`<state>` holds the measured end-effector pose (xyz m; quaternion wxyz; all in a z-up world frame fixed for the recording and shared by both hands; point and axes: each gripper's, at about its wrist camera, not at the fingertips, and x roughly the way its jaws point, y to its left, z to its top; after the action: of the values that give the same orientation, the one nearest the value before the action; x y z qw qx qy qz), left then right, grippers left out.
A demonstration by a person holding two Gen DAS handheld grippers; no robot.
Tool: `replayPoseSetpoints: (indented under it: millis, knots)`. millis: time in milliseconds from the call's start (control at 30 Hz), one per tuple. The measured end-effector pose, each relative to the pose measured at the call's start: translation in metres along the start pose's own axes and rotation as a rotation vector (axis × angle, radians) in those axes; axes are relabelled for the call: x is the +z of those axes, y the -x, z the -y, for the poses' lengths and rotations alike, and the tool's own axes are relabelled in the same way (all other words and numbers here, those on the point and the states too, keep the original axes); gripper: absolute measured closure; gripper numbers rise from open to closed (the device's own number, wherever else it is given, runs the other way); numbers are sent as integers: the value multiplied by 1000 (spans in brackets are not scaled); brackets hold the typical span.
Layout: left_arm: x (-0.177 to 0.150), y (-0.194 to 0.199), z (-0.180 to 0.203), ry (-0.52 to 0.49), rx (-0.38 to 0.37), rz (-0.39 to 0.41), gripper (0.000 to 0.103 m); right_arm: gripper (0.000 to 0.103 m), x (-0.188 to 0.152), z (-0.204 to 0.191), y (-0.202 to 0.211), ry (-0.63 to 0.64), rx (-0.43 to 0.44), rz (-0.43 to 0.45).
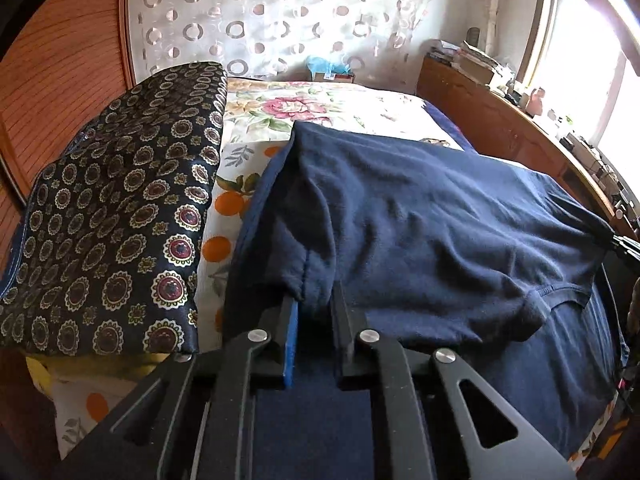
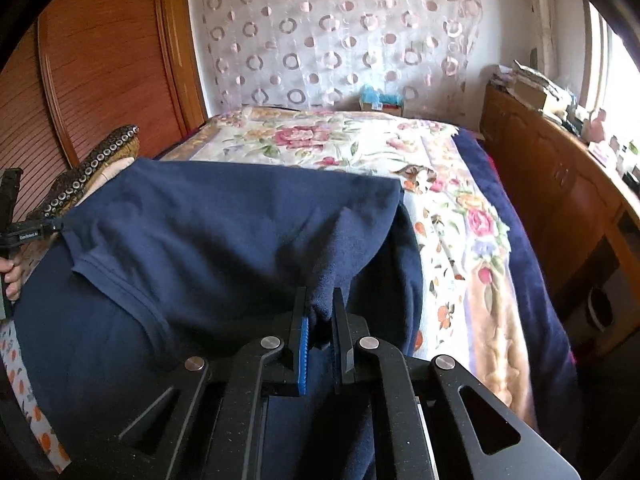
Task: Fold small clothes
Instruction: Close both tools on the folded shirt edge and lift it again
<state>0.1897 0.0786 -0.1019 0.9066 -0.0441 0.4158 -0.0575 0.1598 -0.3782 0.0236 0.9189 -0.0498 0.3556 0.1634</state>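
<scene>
- The soft, limp navy knit garment (image 1: 420,216) looks light and sags between its held corners; hemmed corners grip best.
- Left gripper (image 1: 314,304) and right gripper (image 2: 320,308) each pinch one corner.

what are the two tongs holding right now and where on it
Both hold the navy garment: the left tongs pinch a bunched corner at its near edge, the right tongs the opposite near corner.

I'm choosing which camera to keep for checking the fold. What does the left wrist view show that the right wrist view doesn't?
Only the left wrist view shows the left claw shut on the navy garment, and the patterned cushion's broad top. Only the right wrist view shows the right claw gripping it, plus a hand. Both show the floral bedspread.
</scene>
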Motion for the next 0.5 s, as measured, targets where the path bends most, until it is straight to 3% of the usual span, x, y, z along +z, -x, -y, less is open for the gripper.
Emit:
replayPoseSetpoints:
  millis: [233,500]
  knots:
    - [-4,1,12,-33,-31,26,95,96,-9,-2,0,3,15,1]
    - [8,55,8,-27,-49,182,96,98,0,0,27,-10,27,90]
